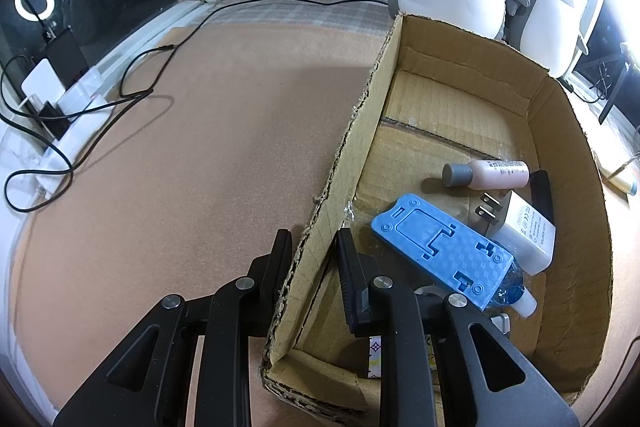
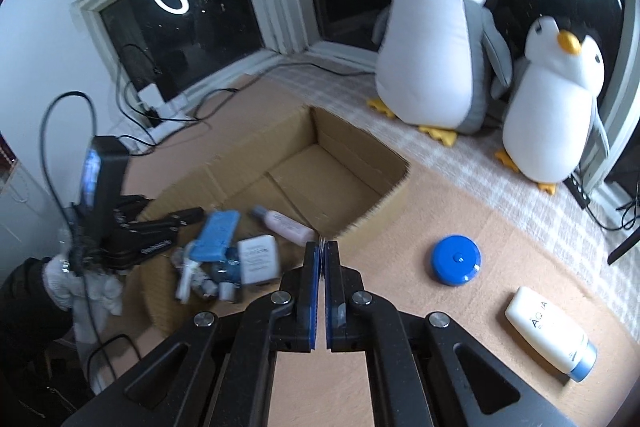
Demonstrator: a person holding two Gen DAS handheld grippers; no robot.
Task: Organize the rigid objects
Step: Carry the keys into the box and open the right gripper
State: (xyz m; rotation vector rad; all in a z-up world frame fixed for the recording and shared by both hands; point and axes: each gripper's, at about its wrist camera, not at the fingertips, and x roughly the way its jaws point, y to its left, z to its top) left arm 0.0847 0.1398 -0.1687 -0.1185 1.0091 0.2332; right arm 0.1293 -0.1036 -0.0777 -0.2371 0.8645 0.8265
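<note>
1. The left gripper point(image 1: 314, 247) clamps the cardboard box point(image 1: 568, 155) by its side wall.
2. The right gripper point(image 2: 323, 251) is closed and empty.
3. The blue round case point(image 2: 456, 259) and white bottle point(image 2: 550, 333) lie outside the box.

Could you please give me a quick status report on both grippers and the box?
Left gripper clamped on cardboard box wall. Right gripper shut, nothing visibly held. Blue round case and white bottle outside box. Nothing blocking them.
</note>
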